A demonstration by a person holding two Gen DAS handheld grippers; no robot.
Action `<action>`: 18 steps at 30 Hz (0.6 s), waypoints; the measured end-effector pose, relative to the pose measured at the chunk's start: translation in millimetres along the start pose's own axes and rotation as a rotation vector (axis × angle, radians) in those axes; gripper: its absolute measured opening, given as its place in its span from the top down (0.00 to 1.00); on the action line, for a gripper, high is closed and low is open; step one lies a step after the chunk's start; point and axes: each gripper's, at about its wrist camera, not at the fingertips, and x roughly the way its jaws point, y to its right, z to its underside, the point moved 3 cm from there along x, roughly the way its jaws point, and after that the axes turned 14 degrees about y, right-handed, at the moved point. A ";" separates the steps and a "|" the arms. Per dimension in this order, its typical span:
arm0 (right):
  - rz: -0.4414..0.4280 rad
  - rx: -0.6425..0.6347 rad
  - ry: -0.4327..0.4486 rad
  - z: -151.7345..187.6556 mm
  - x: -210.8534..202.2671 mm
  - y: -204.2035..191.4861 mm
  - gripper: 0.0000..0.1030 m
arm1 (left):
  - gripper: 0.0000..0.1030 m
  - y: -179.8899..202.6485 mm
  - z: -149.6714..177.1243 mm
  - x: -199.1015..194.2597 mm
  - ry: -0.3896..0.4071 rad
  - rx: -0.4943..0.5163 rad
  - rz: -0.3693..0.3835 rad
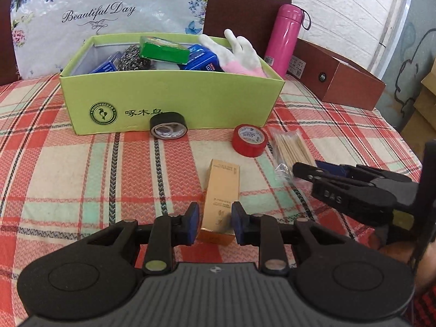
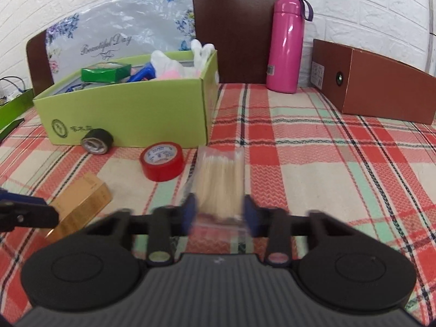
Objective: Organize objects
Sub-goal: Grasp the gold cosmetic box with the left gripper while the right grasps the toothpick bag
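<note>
The left gripper (image 1: 215,222) has its two blue pads on each side of the gold box (image 1: 222,190). The pads look very near the box, maybe touching, but I cannot tell if they squeeze it yet. The box lies flat on the checked cloth (image 1: 81,163), pointing away from the gripper.

The right gripper (image 2: 218,212) has its fingers open around the near end of the bag of sticks (image 2: 220,179). That picture is blurry, so the hand may be moving.

The green box (image 1: 174,100) is straight ahead of both grippers, already quite full. A black tape roll (image 1: 168,125) leans just in front of it, and a red tape roll (image 1: 249,140) sits between it and the grippers.

What could go wrong: the gold box is smooth, so it might slip out if the pads only pinch its end. The bag is soft and shiny and could slide free or fold. The two grippers are close together and could bump. A carried thing could also knock a tape roll away.
</note>
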 end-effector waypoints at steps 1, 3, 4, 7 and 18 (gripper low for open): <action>-0.013 0.009 -0.004 1.1 -5.0 -1.2 0.77 | 0.73 -0.8 0.4 -1.5 -0.001 -0.004 0.001; -0.039 0.019 -0.011 4.8 -16.7 -4.2 0.79 | 0.73 -1.3 1.2 -4.9 -0.004 -0.002 0.004; -0.054 0.018 -0.016 7.4 -23.6 -6.6 0.80 | 0.73 -1.5 1.8 -7.3 -0.004 0.000 0.007; -0.125 0.003 -0.038 15.2 -49.3 -17.2 0.81 | 0.73 -2.2 3.5 -16.6 -0.004 -0.001 0.025; -0.105 0.052 -0.031 24.4 -92.8 -25.1 0.46 | 0.45 13.6 -5.1 8.1 0.016 0.042 0.017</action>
